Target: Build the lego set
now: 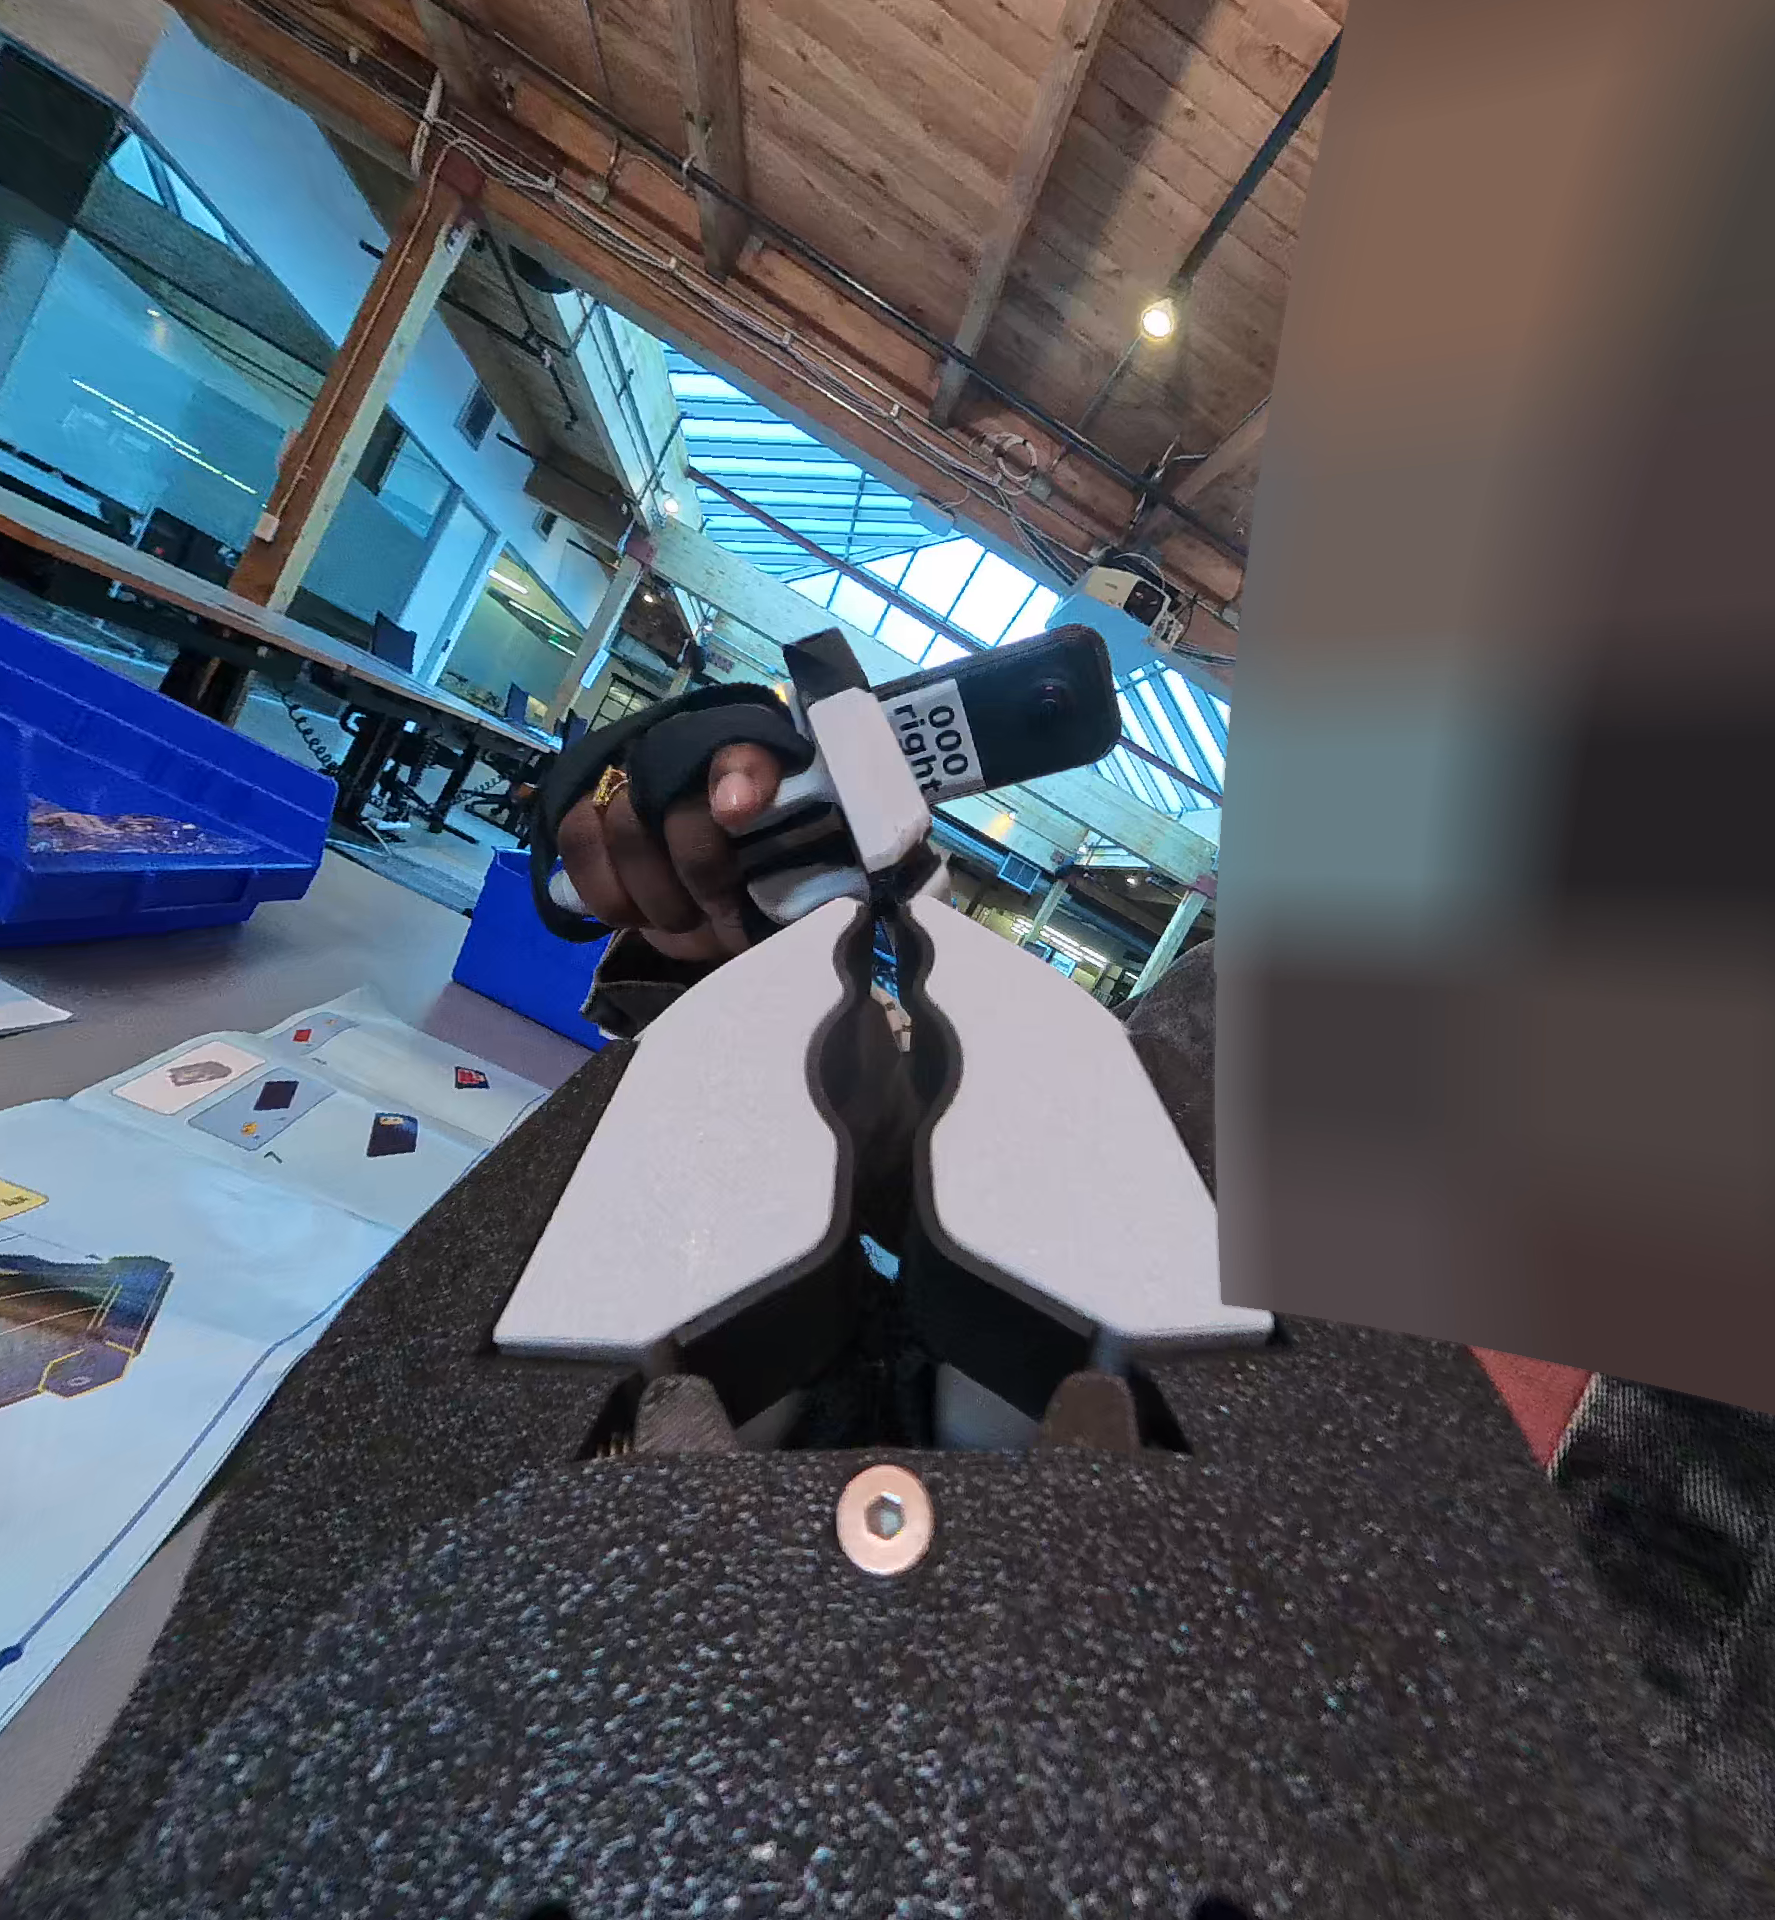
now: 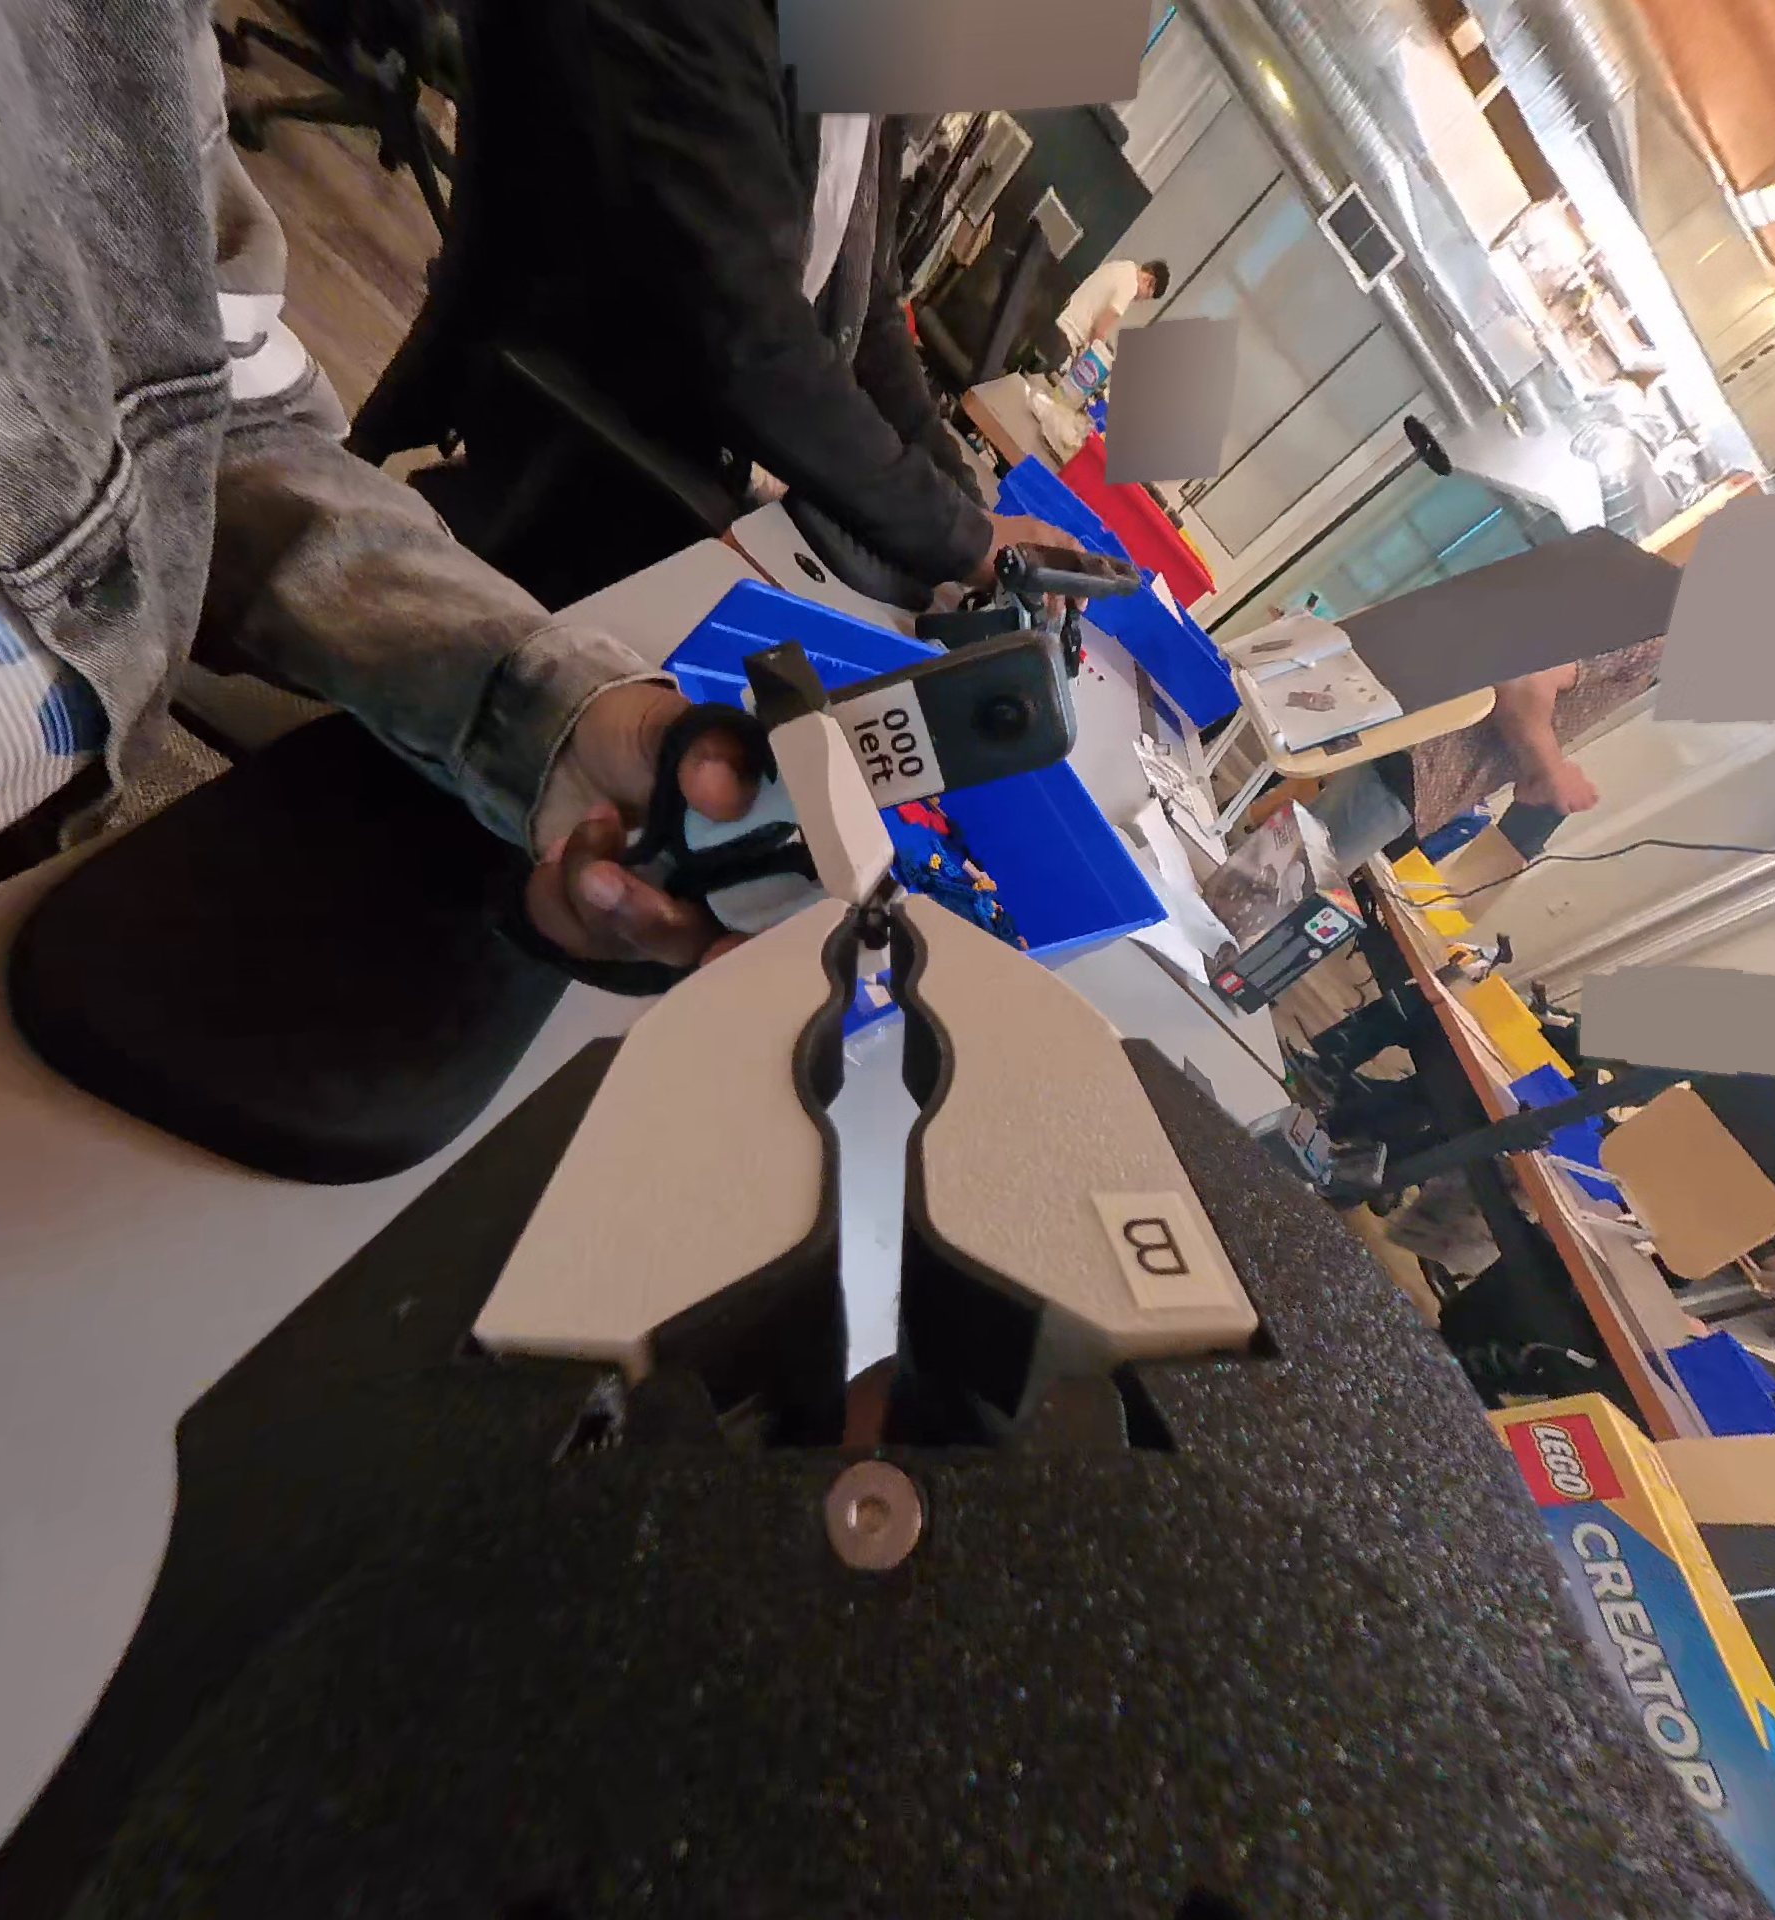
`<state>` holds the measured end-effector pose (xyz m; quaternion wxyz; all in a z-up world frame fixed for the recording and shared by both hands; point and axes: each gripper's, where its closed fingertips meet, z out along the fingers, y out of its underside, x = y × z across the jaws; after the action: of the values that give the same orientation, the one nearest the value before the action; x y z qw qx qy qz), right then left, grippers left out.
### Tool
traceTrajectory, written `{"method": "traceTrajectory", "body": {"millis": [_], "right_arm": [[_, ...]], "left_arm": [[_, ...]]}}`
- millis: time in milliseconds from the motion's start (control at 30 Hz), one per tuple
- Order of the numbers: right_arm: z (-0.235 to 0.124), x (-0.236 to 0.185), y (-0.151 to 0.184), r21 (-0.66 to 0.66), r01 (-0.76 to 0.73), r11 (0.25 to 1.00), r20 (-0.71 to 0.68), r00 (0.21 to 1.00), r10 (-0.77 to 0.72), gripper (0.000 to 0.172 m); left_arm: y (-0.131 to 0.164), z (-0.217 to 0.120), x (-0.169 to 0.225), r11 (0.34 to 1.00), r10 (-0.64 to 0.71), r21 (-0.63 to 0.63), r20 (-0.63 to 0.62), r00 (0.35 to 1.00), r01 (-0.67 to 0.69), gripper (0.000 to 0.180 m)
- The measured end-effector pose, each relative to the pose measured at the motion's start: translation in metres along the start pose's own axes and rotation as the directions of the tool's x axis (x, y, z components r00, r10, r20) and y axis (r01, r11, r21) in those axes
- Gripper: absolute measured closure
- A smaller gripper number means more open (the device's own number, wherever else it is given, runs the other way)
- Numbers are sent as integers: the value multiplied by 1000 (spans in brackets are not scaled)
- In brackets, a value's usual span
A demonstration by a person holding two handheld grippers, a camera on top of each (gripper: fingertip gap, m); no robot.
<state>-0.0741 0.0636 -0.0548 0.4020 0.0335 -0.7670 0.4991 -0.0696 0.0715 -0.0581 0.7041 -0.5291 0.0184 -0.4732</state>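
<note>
The left gripper and the right gripper are raised above the surface and meet tip to tip, each facing the other. The left gripper's grey fingers are drawn almost together, leaving only a sliver between the tips. Something small and dark sits right at those tips, where the right gripper's tips also meet them; what it is cannot be told, nor whether the pads press on it. The right gripper's fingers stand likewise nearly shut, a narrow slit between the tips, with a small dark piece at that slit; whether it is gripped cannot be told.

In the left wrist view a hand grips the right gripper's handle beneath its black camera. In the right wrist view a hand in a grey denim sleeve grips the left gripper's handle. Behind the meeting tips lies a blue bin holding coloured bricks. A printed instruction sheet lies flat on the surface, with another blue bin beyond it. A boxed brick set sits at the right edge.
</note>
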Motion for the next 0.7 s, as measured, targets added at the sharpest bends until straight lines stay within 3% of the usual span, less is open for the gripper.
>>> {"method": "traceTrajectory", "body": {"millis": [500,567,633,700], "right_arm": [[-20,-7,-2,10,-6,1000,-31,1000,6,167],[-30,-5,-2,28,-44,999,-65,997,46,167],[-48,3,1,60,-130,990,-123,983,137,167],[-70,12,10,115,-235,965,-192,948,253,167]], "left_arm": [[11,17,5,998,-35,-47,-48,998,33,177],[17,20,2,993,10,-117,-17,1000,-12,155],[29,18,-18,959,140,-263,114,984,-106,132],[37,7,-50,881,327,-432,265,907,-191,122]]}}
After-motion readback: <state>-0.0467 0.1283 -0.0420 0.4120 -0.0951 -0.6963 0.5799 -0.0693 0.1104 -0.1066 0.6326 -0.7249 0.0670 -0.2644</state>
